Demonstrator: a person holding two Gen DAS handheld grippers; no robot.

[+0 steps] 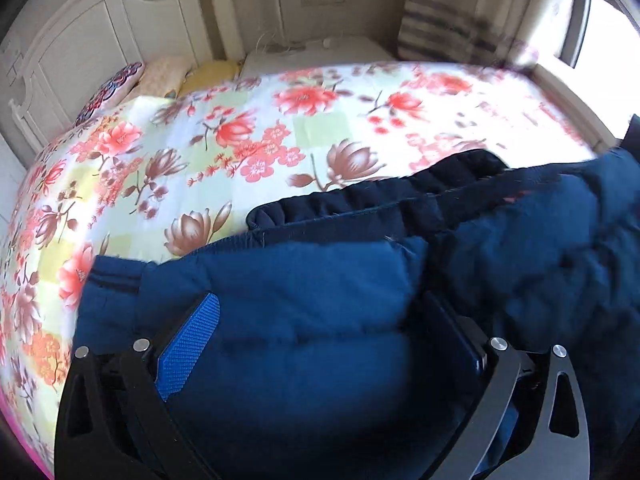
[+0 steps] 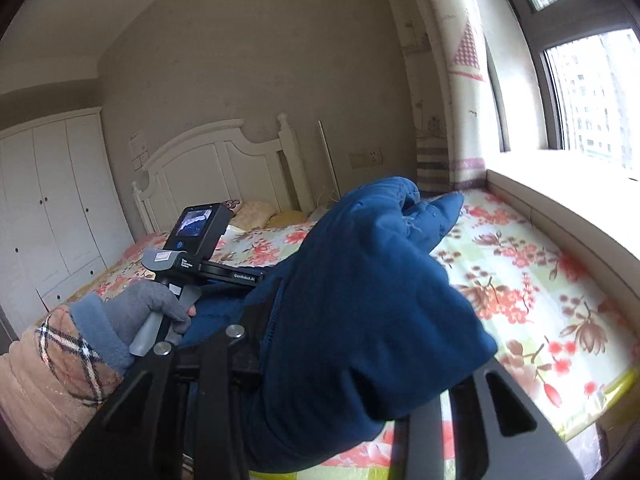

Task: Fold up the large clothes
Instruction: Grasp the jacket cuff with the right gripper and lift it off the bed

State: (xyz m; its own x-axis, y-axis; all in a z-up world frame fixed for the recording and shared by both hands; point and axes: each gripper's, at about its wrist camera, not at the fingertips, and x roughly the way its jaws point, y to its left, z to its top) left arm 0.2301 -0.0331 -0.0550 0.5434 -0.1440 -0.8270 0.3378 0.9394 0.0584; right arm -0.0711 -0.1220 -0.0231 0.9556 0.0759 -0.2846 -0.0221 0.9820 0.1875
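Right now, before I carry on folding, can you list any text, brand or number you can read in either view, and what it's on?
"CanRobot.AI": roughly how the white lettering reads, on the black body of the left hand-held gripper, right wrist view.
Small white lines beside it on the same body: too small to read.
Grey tag under its screen: blurred.
Paper notice on the wall by the headboard: unreadable.
Left wrist view: no readable text.

The blue padded jacket hides the right gripper's fingertips; the striped curtain hem is blurred.
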